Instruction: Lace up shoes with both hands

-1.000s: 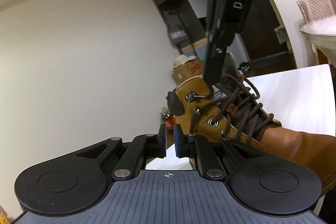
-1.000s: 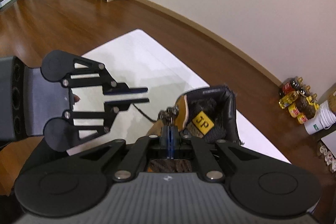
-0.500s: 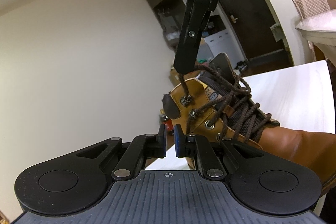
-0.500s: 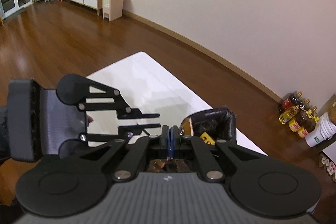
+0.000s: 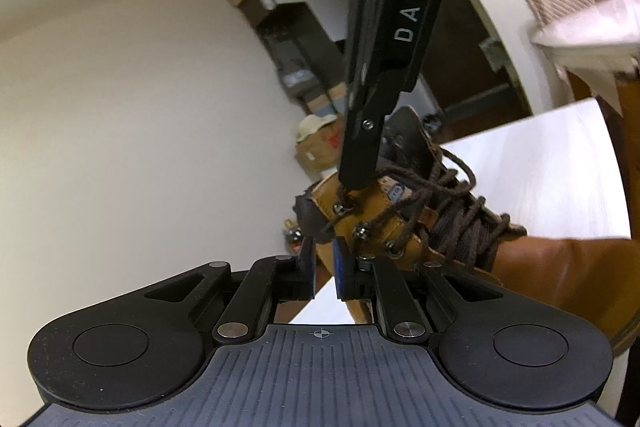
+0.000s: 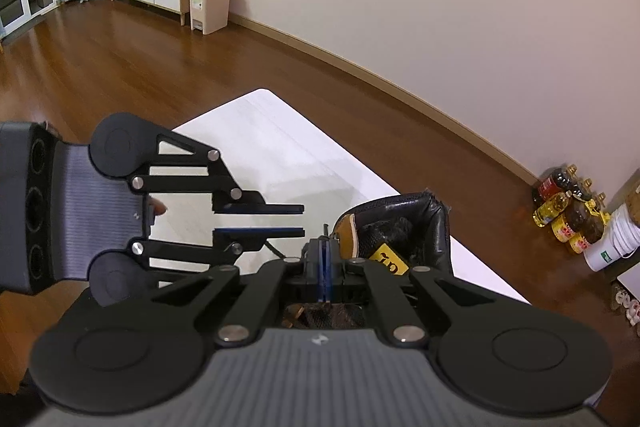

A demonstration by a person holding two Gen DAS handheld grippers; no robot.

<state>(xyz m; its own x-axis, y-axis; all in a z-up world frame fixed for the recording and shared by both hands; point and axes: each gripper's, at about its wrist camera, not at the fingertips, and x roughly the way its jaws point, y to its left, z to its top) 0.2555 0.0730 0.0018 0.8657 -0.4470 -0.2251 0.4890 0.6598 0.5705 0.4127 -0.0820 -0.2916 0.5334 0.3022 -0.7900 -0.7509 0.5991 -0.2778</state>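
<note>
Since a second ago the right gripper (image 5: 354, 183) has lifted a little and come back down onto the top eyelet of the tan leather lace-up boot (image 5: 380, 227), and the left gripper (image 5: 323, 267) has rolled slightly while its fingers part. Those left fingers are opening with nothing pressed between them; a strand of the dark brown braided lace (image 5: 404, 205) runs just in front of them. The right gripper's fingers are clenched flat together, and the lace end seems to be pinched at their tips by the top eyelet, though the exact contact is hard to see.

One boot stands on the white worktop (image 5: 560, 179), collar toward the left gripper. One lace is visible, and four metal eyelets show on the near side of the collar.

To do this step well, I judge the right gripper should hold the lace end taut and steady near the eyelet, so the left can close on the free strand close to the hole, not on the leather, then draw it through without dragging the boot.
</note>
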